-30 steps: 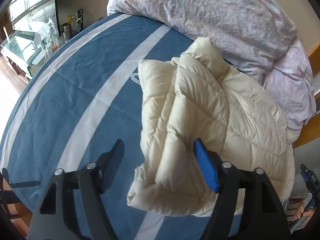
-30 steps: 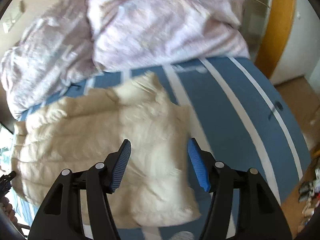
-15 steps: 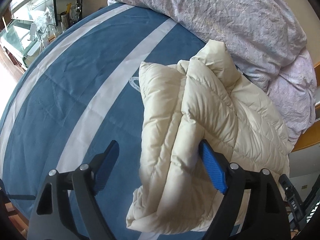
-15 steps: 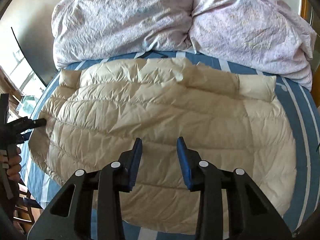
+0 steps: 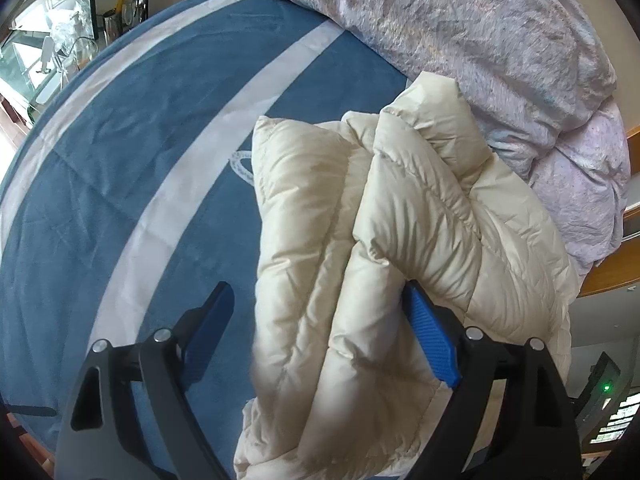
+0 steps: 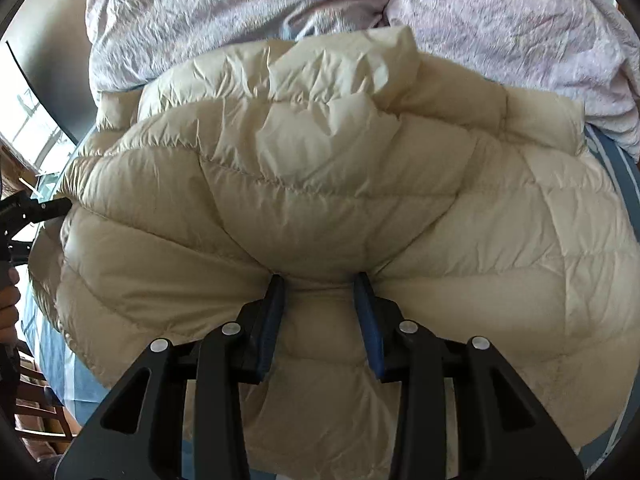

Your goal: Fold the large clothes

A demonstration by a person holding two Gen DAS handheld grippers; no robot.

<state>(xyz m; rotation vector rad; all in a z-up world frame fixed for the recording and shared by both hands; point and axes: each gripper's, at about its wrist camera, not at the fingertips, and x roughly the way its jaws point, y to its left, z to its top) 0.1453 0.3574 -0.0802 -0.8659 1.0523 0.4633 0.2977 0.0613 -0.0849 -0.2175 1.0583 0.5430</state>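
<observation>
A cream quilted down jacket (image 5: 400,220) lies folded on the blue bedspread with white stripes (image 5: 140,140). My left gripper (image 5: 316,286) hangs over the jacket's near edge. Its jaws are opening wide, with the puffy folded edge between them. The left pad (image 5: 212,320) is clear of the cloth, over the bedspread. In the right wrist view the jacket (image 6: 320,180) fills the picture. My right gripper (image 6: 319,278) is shut on a pinched ridge of it, and the fabric puckers at both pads. The left gripper (image 6: 36,208) shows at the jacket's left edge.
A crumpled pale lilac duvet (image 5: 460,32) is heaped along the far side of the bed, touching the jacket. A wooden bed frame (image 5: 608,276) runs at the right. A cluttered sideboard (image 5: 60,40) stands beyond the bed's left side. A wooden chair (image 6: 36,400) stands beside the bed.
My right gripper swung over the jacket, sank onto it and closed on a fold. My left gripper widened and dropped closer to the jacket's edge.
</observation>
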